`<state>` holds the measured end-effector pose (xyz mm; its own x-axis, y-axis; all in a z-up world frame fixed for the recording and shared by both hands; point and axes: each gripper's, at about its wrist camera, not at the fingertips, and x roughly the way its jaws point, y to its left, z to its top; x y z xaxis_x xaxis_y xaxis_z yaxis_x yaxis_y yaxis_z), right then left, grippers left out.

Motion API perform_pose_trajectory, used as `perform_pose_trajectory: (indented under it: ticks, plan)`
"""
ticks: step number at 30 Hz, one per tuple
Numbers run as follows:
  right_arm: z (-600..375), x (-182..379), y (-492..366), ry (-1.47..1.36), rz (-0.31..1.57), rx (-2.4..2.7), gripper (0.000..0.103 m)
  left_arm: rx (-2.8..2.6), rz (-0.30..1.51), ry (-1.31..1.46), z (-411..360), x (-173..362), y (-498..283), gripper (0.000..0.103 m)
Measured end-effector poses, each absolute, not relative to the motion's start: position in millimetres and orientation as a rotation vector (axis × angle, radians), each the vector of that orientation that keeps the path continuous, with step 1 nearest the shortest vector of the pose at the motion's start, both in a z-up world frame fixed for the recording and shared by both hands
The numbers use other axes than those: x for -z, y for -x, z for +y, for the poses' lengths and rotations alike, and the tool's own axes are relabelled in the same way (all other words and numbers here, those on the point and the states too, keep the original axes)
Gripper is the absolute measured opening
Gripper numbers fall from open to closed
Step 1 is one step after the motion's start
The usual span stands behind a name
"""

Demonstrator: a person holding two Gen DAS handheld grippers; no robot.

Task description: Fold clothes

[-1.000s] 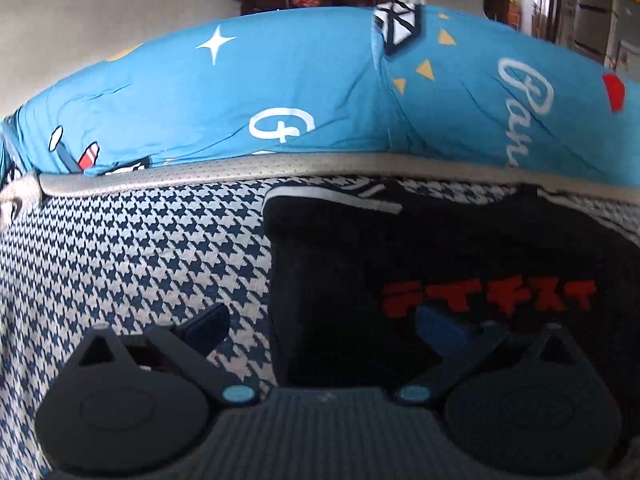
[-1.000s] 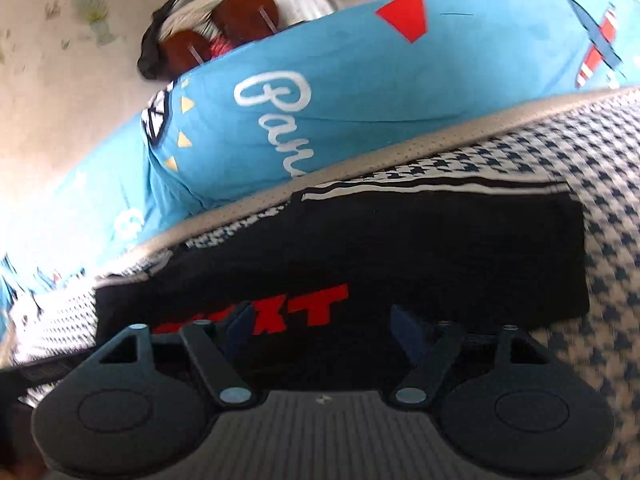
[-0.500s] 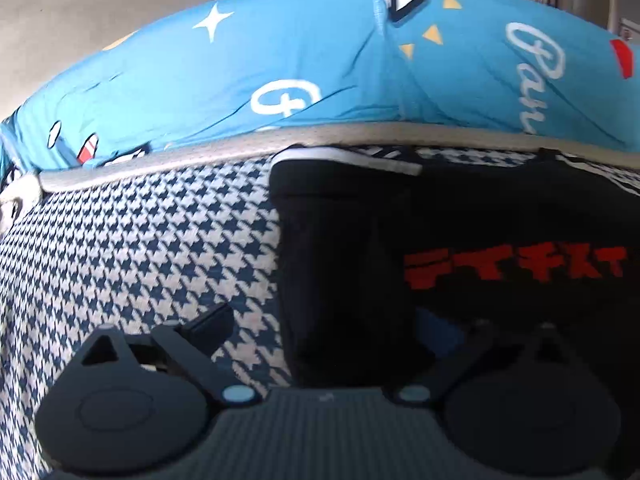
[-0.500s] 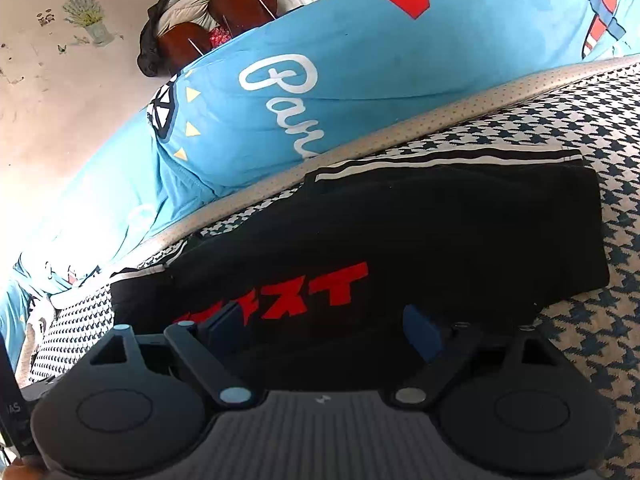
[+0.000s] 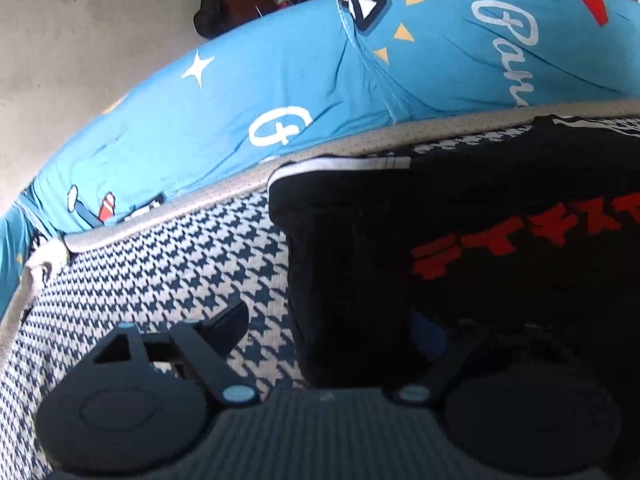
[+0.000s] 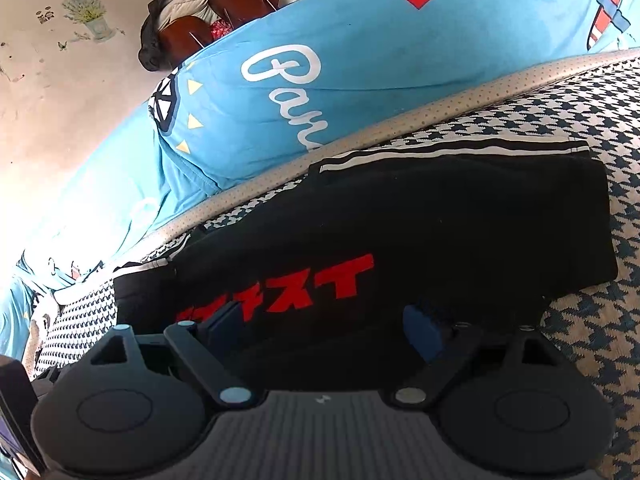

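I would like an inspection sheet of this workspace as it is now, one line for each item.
Surface: houndstooth mat with a beige piped edge.
Job's things: black garment with red lettering and white stripes, lying flat and partly folded on the mat.
Clutter: nothing seen on the mat.
Grippers: left gripper open over the garment's left edge; right gripper open over its near edge; neither holds cloth.
Cables: nothing seen.
Surroundings: blue printed bedsheet beyond the mat; brown chairs with a dark jacket by the wall; a flower sticker on the wall.
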<state>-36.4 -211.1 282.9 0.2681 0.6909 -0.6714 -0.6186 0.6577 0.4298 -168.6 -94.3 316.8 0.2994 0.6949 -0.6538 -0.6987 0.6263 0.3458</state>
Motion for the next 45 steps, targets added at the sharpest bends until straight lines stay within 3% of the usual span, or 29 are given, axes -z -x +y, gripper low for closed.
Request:
perform_pose_trajectory:
  ticks: [2,5,18,23,35,45]
  plan:
    - [-210.4,-282.6,36.5,-0.087,0.953,-0.886,0.087,-0.923,0.863,-0.007,-96.0,-316.4,167.4,0.073]
    - [-210.0,-281.7,35.9,-0.088,0.956,-0.886,0.087,-0.953,0.844,-0.023,-97.5,-318.0,166.4,0.067]
    - [-208.7,-276.9,35.7,-0.082,0.983,-0.879,0.087,-1.501,0.800,0.237,-21.0,-336.2,231.7,0.067]
    - [-205.8,-275.4,38.4,-0.070,0.986,-0.878,0.087,-1.578,0.803,0.243,-12.5,-341.5,245.4,0.086]
    - [-203.4,-273.1,41.5,-0.052,0.985,-0.879,0.088,-1.421,0.753,0.337,-19.2,-348.1,233.7,0.093]
    - [-200.9,-270.2,45.6,-0.023,0.978,-0.884,0.090,-1.268,0.865,0.297,-34.1,-322.9,196.0,0.094]
